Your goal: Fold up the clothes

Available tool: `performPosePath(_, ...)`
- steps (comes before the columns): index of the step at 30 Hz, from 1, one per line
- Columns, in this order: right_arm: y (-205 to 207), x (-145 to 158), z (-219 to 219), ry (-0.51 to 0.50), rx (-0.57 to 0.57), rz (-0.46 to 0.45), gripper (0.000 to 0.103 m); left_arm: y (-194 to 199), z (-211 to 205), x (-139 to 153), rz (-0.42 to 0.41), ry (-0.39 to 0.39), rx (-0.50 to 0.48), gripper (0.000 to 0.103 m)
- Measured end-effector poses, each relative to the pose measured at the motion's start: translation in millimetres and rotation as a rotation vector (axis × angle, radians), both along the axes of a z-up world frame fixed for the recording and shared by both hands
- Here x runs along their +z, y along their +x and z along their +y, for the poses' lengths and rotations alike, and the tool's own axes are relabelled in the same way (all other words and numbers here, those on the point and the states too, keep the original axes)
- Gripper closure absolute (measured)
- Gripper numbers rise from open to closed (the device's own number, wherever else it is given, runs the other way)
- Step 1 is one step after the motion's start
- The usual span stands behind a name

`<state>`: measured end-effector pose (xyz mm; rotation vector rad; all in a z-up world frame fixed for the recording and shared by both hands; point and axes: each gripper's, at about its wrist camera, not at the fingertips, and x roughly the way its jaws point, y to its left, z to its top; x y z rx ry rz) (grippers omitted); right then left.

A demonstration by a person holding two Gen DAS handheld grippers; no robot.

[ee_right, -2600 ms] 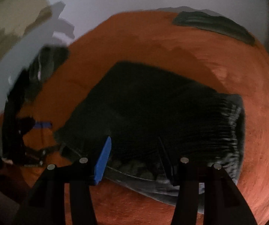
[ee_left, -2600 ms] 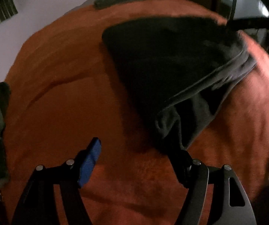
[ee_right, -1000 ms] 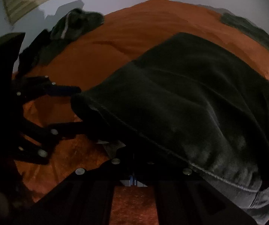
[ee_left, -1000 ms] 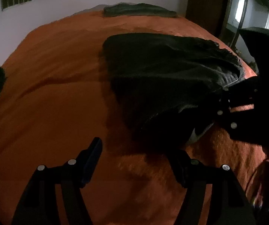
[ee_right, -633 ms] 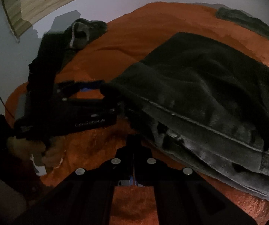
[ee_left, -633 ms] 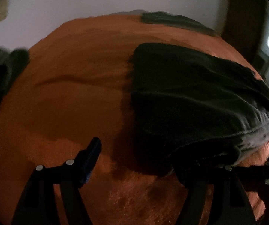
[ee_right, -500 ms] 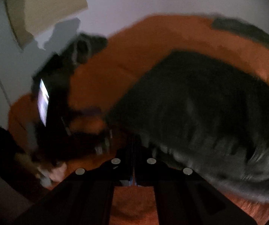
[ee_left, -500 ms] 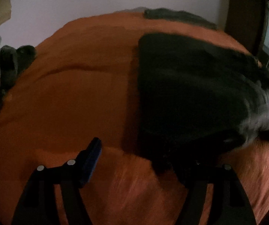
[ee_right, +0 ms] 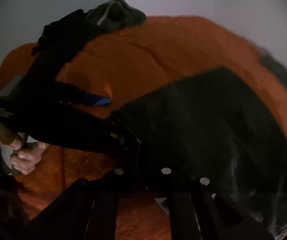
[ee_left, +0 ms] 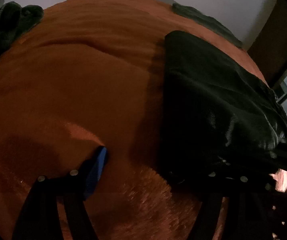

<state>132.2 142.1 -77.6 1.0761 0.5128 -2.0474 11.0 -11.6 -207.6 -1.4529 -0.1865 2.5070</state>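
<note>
Right wrist view: the dark garment [ee_right: 213, 124] is spread on the orange bed [ee_right: 123, 64], its near edge bunched so a fold can be made. The left tool [ee_right: 111, 118] is seen widening, one finger at the hem, nothing pinched. The right tool [ee_right: 143, 172] is beginning to part; whether cloth is gripped is hidden in darkness.

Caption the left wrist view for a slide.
Left gripper opening beside a dark folded garment on an orange blanket.
</note>
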Motion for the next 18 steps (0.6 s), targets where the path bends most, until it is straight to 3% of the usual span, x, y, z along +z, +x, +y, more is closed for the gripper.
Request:
performPosePath(4, -15.0, -25.9, 13.6, -0.034, -0.098, -0.199, 0.103, -1.7, -6.3, 0.7, -0.032, 0.03, -0.001, 0.028)
performPosePath(7, -8.4, -31.4, 18.0, -0.042, -0.098, -0.214, 0.103, -1.2, -5.8, 1.5, -0.024, 0.021, -0.021, 0.028)
performPosePath(10, 1.2, 5.8, 18.3, -0.131, -0.04, -0.165, 0.103, 0.4, -6.1, 0.9, -0.01, 0.011, -0.048, 0.028)
performPosePath(12, 10.6, 31.0, 17.2, -0.173, -0.001, -0.08, 0.103, 3.1, -8.1, -0.3, 0.006, 0.017, -0.068, 0.028)
performPosePath(13, 15.3, 43.7, 16.7, -0.193, 0.019, -0.037, 0.098, 4.6, -8.6, -0.9, 0.015, 0.016, -0.072, 0.028)
performPosePath(14, 16.6, 43.2, 13.5, -0.174, 0.027, -0.021, 0.088, 4.9, -9.5, -1.0, 0.023, 0.013, -0.073, 0.028)
performPosePath(15, 17.8, 42.2, 10.1, -0.153, 0.035, -0.005, 0.084, 4.8, -10.5, -0.9, 0.031, 0.009, -0.073, 0.028)
performPosePath(18, 13.0, 26.8, -3.1, -0.083, 0.054, 0.009, 0.083, 0.9, -13.2, -0.9, 0.028, 0.02, -0.071, 0.028)
